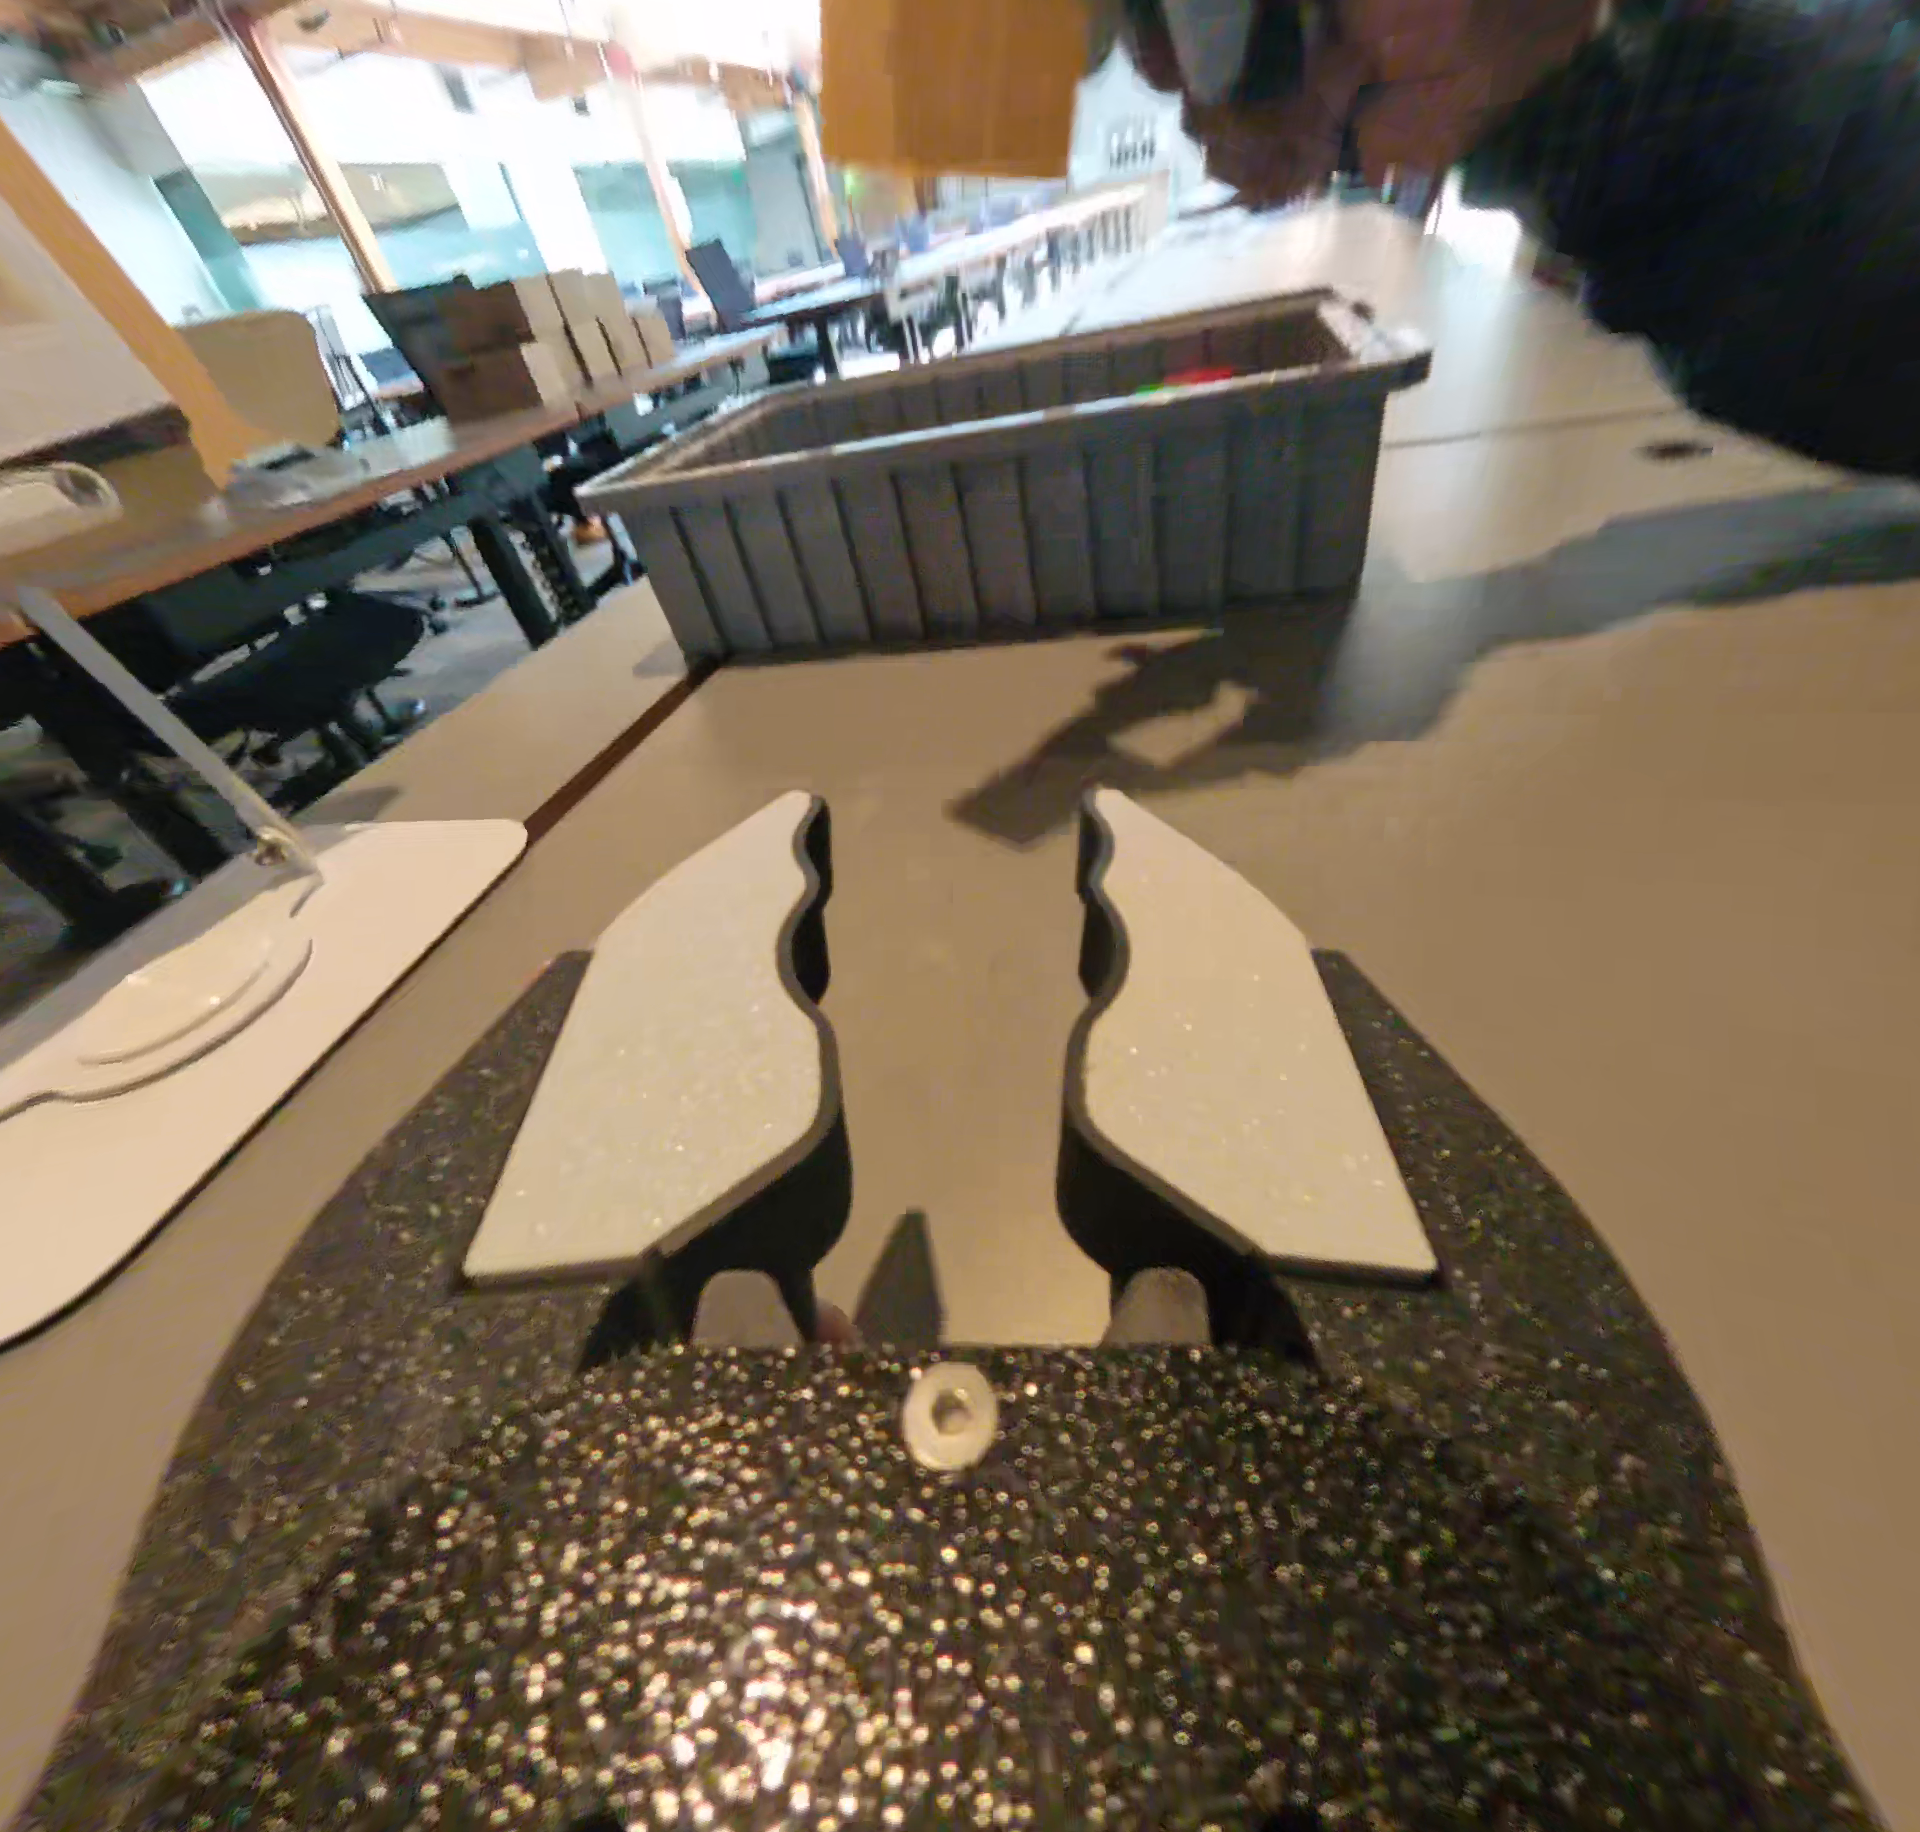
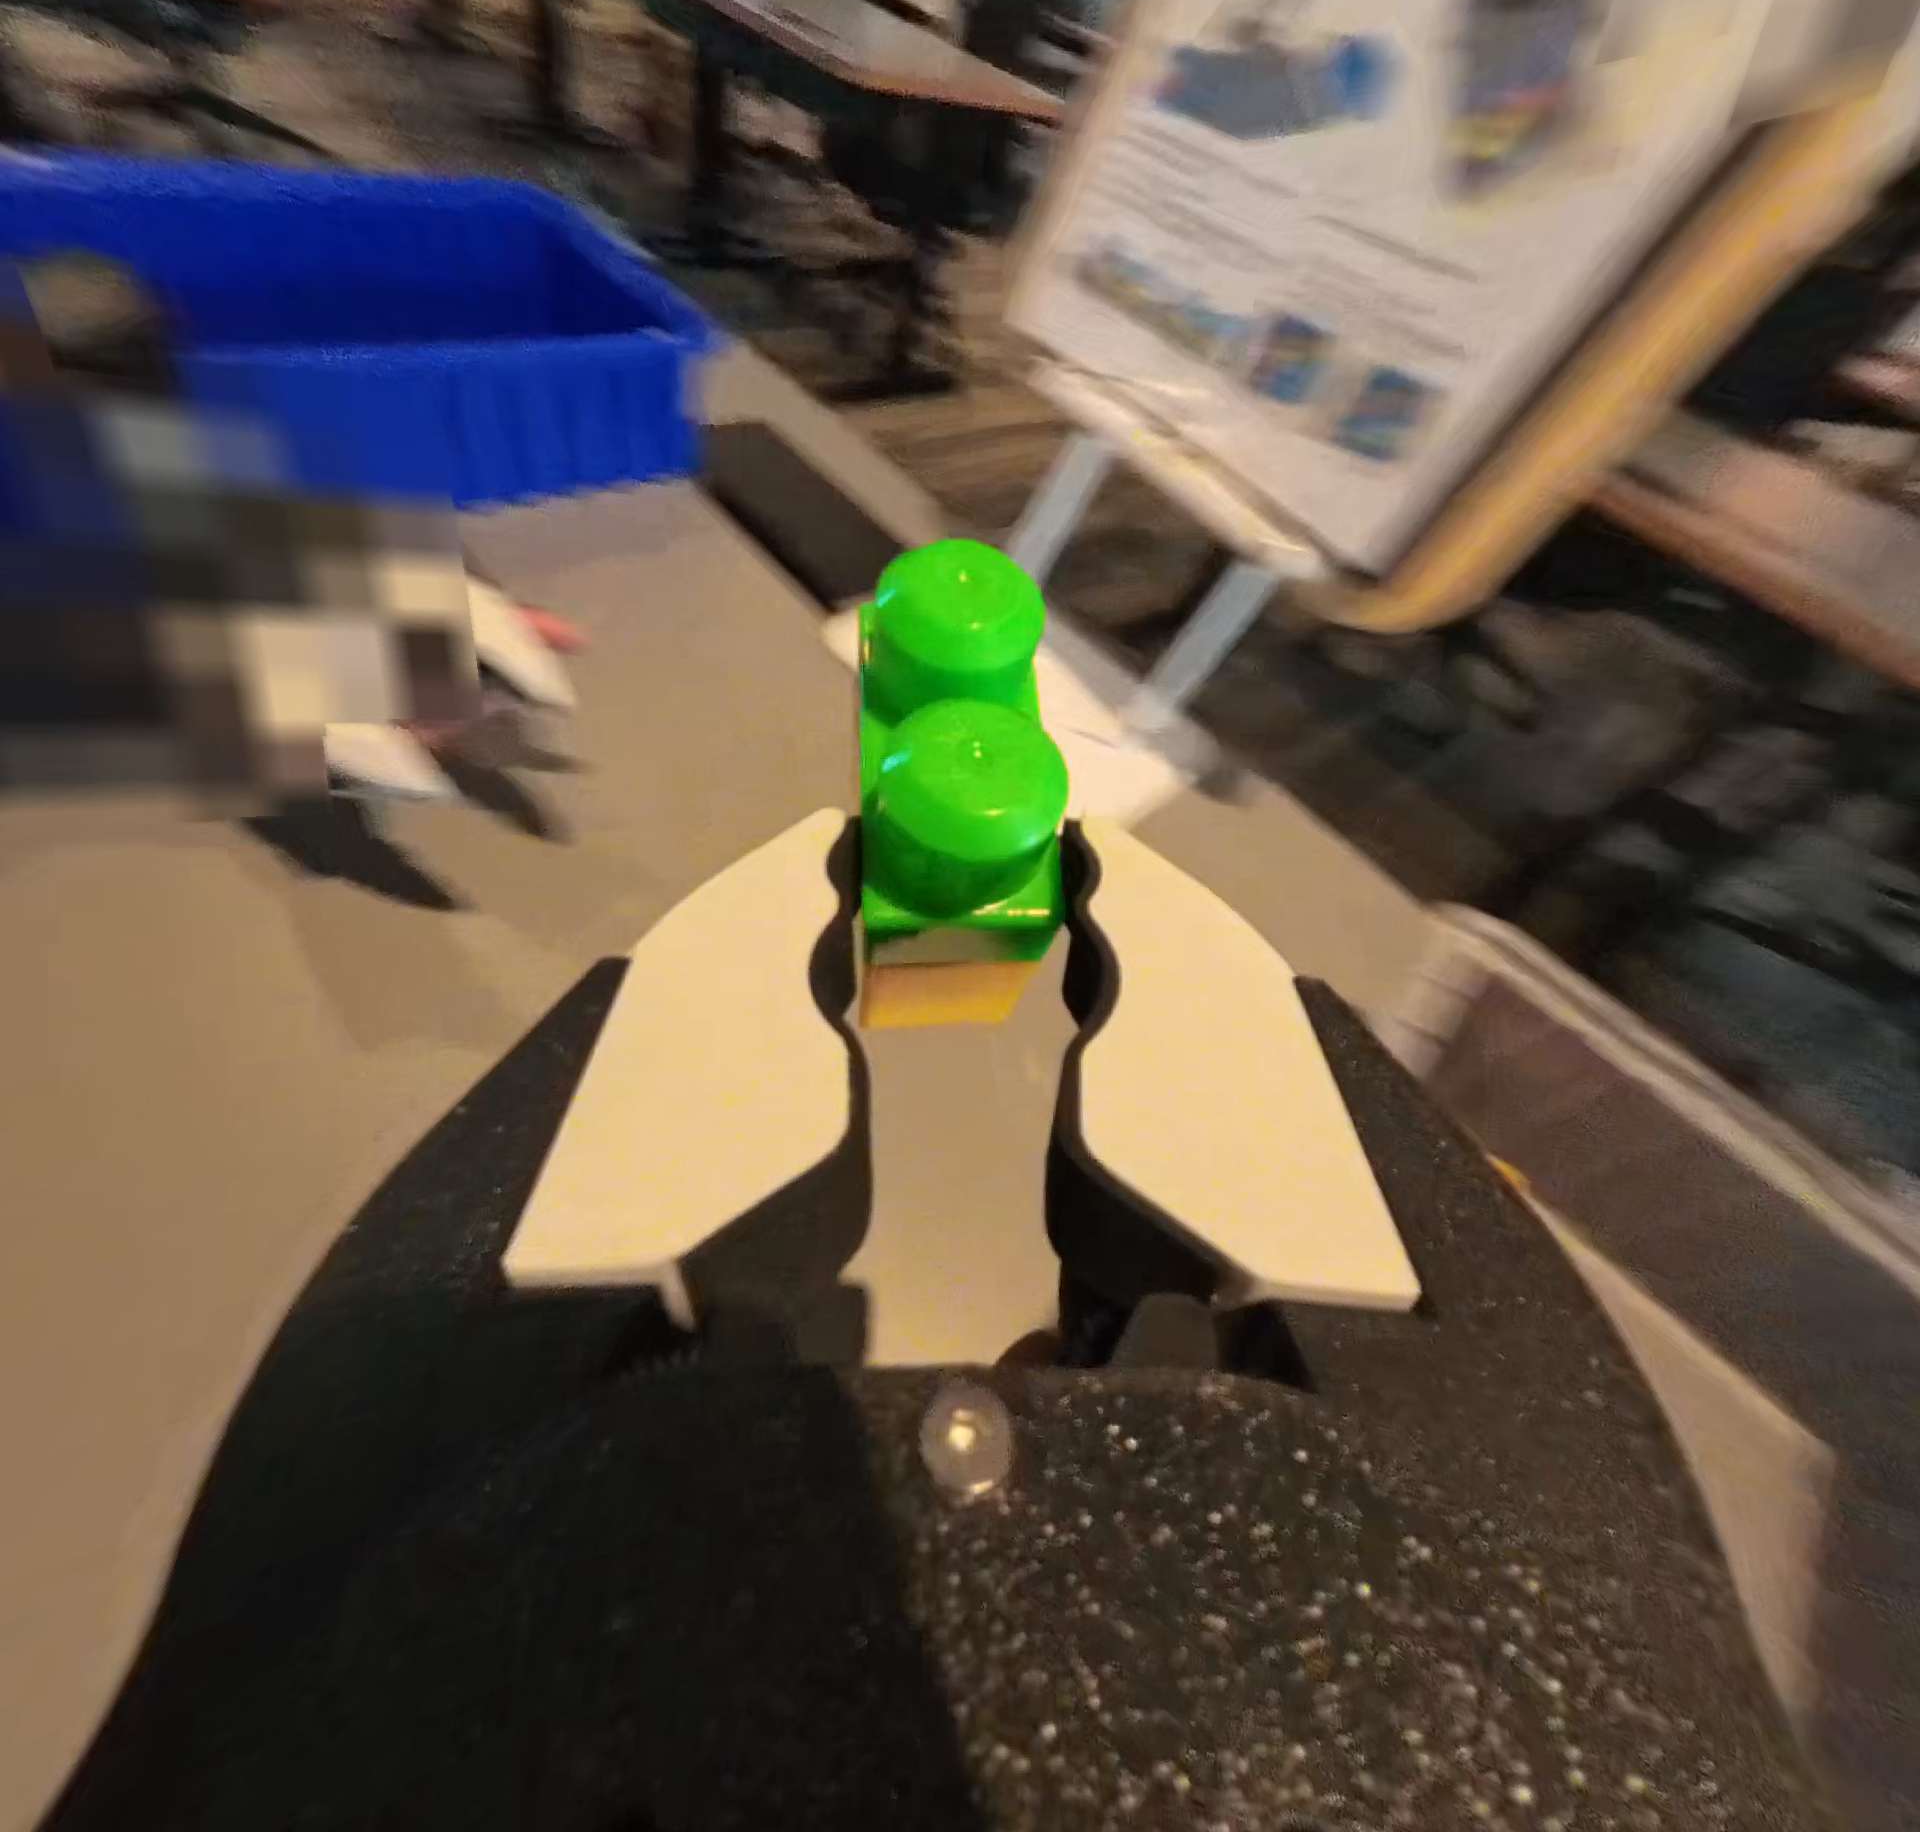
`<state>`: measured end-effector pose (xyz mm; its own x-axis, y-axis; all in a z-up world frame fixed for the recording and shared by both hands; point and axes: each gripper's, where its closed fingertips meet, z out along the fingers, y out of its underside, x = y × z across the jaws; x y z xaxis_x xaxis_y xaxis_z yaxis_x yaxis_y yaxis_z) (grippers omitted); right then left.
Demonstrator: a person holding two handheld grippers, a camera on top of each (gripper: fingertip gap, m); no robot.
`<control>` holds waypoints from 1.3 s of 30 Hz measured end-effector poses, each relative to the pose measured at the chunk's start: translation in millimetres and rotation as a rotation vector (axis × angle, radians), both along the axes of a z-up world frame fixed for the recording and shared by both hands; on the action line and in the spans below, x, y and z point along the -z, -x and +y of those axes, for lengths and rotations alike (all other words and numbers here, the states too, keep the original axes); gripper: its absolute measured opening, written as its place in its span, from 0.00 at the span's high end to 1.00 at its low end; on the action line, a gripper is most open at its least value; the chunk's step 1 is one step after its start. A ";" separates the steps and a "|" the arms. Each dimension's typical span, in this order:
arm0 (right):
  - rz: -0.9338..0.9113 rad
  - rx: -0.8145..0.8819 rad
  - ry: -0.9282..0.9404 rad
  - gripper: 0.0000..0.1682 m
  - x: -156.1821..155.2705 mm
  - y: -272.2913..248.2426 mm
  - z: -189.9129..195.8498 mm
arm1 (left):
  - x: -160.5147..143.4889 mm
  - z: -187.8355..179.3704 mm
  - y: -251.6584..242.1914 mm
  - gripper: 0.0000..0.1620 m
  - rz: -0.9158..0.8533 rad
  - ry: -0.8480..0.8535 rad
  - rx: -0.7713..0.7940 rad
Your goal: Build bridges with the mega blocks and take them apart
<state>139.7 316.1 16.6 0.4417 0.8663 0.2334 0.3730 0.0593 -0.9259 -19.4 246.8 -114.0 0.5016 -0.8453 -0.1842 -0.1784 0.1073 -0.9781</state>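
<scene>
Green block (image 2: 961,743) on orange block (image 2: 940,998), between right gripper (image 2: 961,847) fingertips

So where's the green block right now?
The green block is off the table, stacked on an orange block and pinched in the right tool; the grey bin sits beyond.

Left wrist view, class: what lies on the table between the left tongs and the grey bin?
Nothing solid: in the left wrist view the table between the left tongs and the grey bin is bare, crossed only by shadow.
</scene>
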 end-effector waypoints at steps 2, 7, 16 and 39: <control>-0.187 0.258 -0.080 0.78 0.3 -65.5 57.6 | 4.0 2.3 -4.6 0.73 0.042 -0.019 -0.016; -0.603 0.677 0.053 0.78 73.7 -208.5 190.9 | 14.7 6.0 -10.6 0.74 0.142 -0.044 -0.058; -0.964 0.760 0.204 0.75 173.8 -255.7 238.7 | 17.5 4.9 -9.7 0.76 0.204 -0.123 -0.135; -0.360 -0.239 0.020 0.67 139.1 103.3 -103.5 | -27.4 -29.8 24.0 0.70 0.165 -0.057 -0.345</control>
<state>36.4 212.6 -122.5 0.1213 0.9403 0.3179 0.6507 0.1665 -0.7409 -43.4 217.0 -86.6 0.7146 -0.6178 -0.3282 -0.3680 0.0670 -0.9274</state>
